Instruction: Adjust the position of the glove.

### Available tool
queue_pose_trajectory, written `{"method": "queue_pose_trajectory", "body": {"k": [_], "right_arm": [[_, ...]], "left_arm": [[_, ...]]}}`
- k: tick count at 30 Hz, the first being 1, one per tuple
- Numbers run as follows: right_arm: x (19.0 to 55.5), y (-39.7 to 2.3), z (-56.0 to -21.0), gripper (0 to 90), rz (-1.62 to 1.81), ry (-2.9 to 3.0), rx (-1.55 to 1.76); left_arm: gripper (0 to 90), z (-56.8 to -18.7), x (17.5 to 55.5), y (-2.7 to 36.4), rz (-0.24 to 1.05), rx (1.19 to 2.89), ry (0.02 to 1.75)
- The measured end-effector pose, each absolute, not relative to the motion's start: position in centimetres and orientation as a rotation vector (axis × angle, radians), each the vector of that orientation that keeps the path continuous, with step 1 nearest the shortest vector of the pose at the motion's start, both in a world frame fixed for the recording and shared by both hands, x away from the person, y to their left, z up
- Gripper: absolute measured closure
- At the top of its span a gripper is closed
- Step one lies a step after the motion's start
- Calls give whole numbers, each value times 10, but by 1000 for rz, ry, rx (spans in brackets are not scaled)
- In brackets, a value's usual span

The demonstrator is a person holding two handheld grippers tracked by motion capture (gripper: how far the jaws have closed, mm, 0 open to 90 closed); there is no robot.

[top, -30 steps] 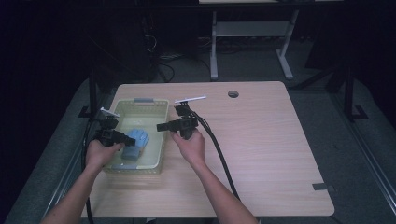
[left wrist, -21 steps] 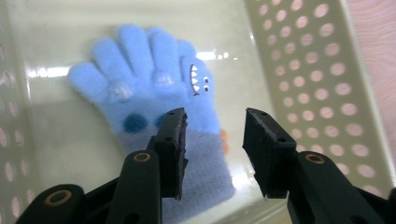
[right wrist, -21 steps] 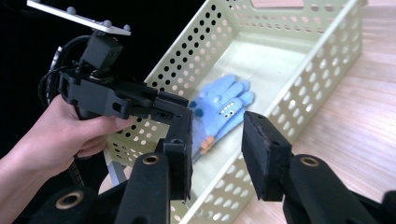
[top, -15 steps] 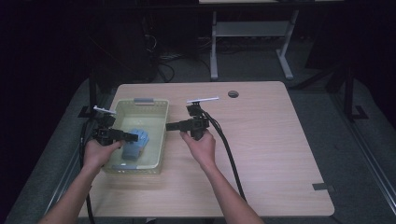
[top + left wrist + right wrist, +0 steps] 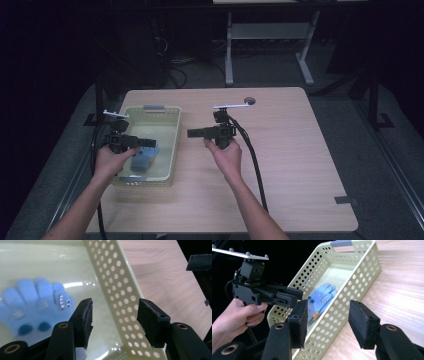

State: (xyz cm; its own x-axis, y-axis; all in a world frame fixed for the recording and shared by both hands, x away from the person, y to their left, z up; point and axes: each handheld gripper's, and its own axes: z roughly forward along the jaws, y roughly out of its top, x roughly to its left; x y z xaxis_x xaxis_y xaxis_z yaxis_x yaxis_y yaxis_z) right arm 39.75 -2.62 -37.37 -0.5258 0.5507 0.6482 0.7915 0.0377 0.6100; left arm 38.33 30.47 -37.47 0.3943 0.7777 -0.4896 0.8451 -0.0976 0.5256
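Blue glove (image 5: 320, 300) lies inside perforated basket (image 5: 172, 145), probably just released. Left gripper (image 5: 113, 322) and right gripper (image 5: 328, 322), jaws just widening, hold nothing (drop looks done); next, withdraw clear.

blue glove (image 5: 37, 307): 1 | basket (image 5: 170, 150): 1 | table (image 5: 300, 165): 1 | claws: 2

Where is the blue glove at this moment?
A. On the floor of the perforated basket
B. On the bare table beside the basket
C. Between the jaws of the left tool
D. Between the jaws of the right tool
A: the blue glove lies flat on the bottom of the pale yellow basket, and both the left tool and the right tool have empty jaws.
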Motion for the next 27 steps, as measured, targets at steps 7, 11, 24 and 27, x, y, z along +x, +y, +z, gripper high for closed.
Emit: {"method": "queue_pose_trajectory", "body": {"k": [7,11,24,27], "right_arm": [[398,-45,-373,455,-1490,-2065,-1431],[398,-52,-372,452,-1498,-2063,-1443],[396,-75,-374,440,-1518,-2025,-1461],[395,-82,-375,439,-1521,-2011,-1466]], "left_arm": [[433,-375,385,299,-121,1883,1388],[417,-374,386,298,-131,1863,1381],[372,-370,387,284,-154,1839,1315],[368,-368,386,279,-153,1840,1307]]}}
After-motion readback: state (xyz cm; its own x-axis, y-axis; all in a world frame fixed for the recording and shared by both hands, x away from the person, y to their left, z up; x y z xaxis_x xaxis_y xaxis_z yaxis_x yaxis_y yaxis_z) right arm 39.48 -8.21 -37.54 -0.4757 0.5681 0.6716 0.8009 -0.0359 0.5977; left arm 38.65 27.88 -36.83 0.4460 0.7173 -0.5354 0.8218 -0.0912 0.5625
